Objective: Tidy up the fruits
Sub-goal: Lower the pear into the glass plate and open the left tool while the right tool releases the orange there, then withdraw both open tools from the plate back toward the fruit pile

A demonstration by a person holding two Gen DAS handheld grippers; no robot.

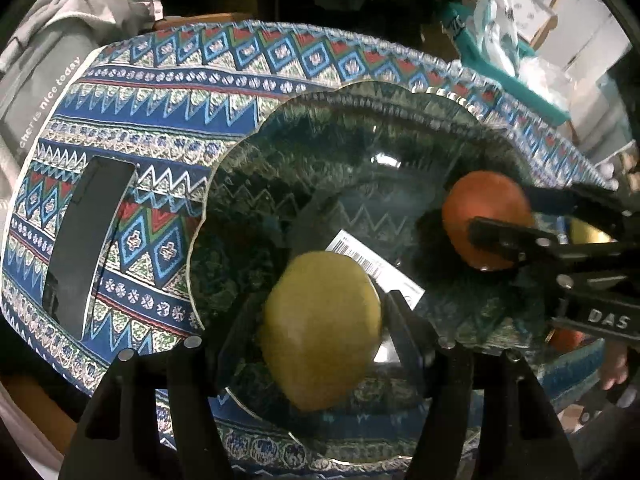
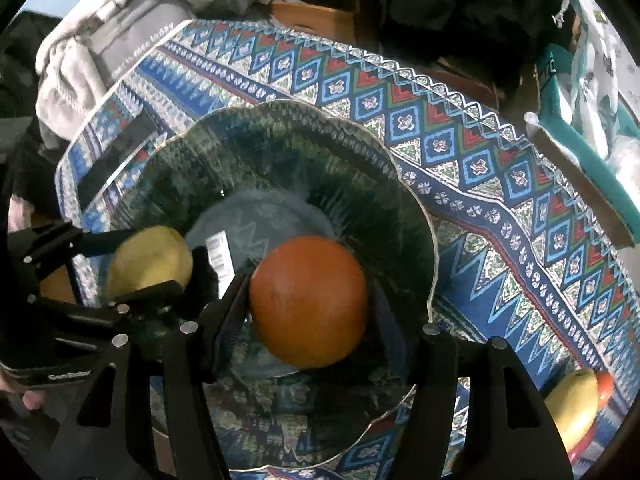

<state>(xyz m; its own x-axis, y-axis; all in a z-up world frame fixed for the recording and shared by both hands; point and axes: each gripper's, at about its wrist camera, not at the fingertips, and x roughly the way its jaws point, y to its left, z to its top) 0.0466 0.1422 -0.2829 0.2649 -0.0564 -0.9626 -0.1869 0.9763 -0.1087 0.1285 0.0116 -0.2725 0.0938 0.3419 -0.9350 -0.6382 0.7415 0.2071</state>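
nearest the left wrist camera, the left gripper [image 1: 320, 328] has its fingers [image 1: 404, 320] pinching a yellow lemon [image 1: 320, 332], one on each side of the fruit. the lemon is over the near part of a clear glass bowl [image 1: 360, 128] with a scalloped rim; whether it touches the glass cannot be told. nearest the right wrist camera, the right gripper [image 2: 308, 300] has its fingers [image 2: 230, 304] closed on an orange [image 2: 308, 300], also over the inside of the bowl [image 2: 416, 208]. in the left view the orange [image 1: 486, 212] sits to the right of the lemon, with the right gripper [image 1: 504, 216] reaching in from the right edge. in the right view the lemon [image 2: 152, 262] and the left gripper [image 2: 148, 264] are at the left, near the orange but apart from it.

a white barcode label [image 1: 372, 264] shows through the bottom of the bowl, between the two fruits. the bowl stands on a blue patterned cloth [image 1: 160, 92] that covers the worktop. on the cloth left of the bowl lies a dark rectangular object [image 1: 84, 244], whose nature is unclear. at the near right edge of the right view, a yellow-green fruit [image 2: 576, 404] lies next to something red [image 2: 605, 386]. beyond the far left edge of the cloth lies a heap of grey fabric [image 1: 60, 40], and at far right a teal box [image 1: 516, 72].
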